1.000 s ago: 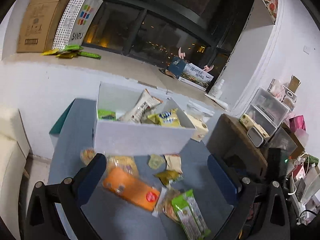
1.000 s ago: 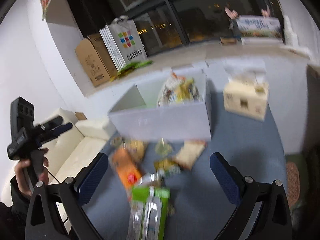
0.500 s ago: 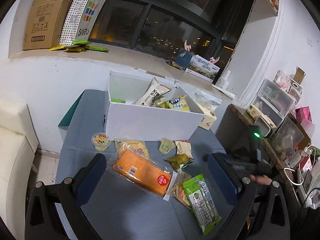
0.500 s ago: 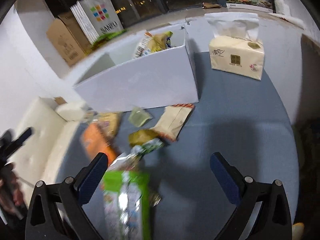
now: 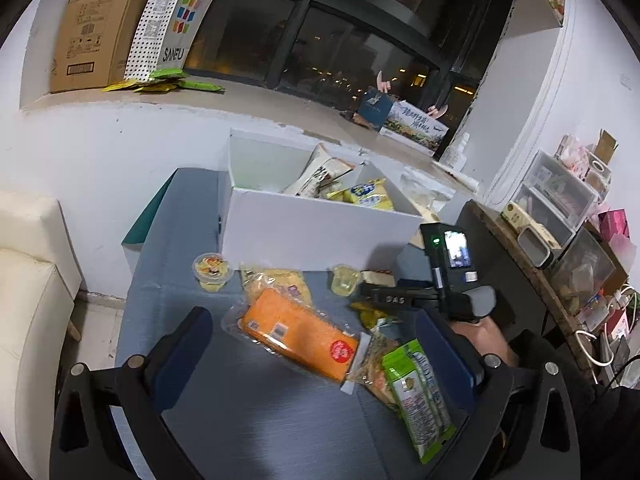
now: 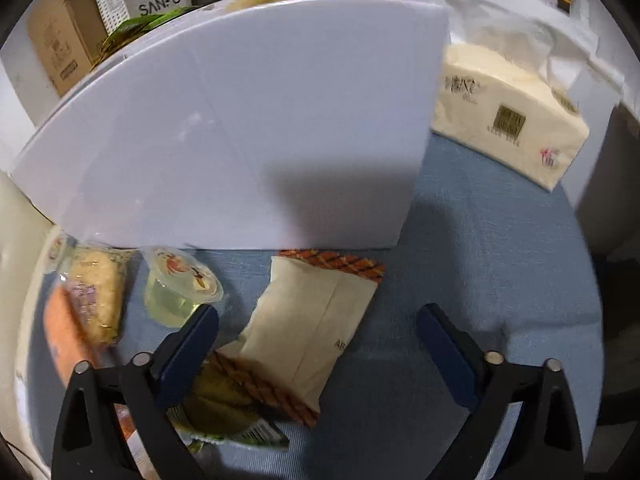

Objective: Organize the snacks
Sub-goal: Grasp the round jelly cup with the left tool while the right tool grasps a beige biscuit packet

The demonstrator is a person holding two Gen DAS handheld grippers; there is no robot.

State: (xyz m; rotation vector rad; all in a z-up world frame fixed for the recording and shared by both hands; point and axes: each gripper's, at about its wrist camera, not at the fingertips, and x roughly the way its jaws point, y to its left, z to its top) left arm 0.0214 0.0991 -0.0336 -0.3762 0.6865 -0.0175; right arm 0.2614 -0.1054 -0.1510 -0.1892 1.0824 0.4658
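Observation:
A white box point(image 5: 316, 228) holds several snack packs at the back of the blue table. Loose snacks lie in front of it: an orange pack point(image 5: 298, 334), a green pack point(image 5: 416, 384), a jelly cup point(image 5: 212, 270). My left gripper point(image 5: 316, 354) is open and hovers above the orange pack. My right gripper point(image 6: 316, 344) is open and low over a cream packet with orange ends point(image 6: 308, 332), which lies between its fingers. A clear jelly cup point(image 6: 180, 286) sits by its left finger. The right gripper's body shows in the left wrist view point(image 5: 440, 292).
A tissue pack point(image 6: 508, 116) stands right of the box point(image 6: 240, 128). A cream sofa point(image 5: 28, 300) is left of the table. A cardboard box point(image 5: 96, 28) and a SANFU bag point(image 5: 176, 24) stand on the window ledge. Drawers and clutter point(image 5: 560, 208) fill the right.
My right gripper has dropped down and forward to the cream packet in front of the box. My left gripper has pulled back and risen a little; the right gripper has come into its view.

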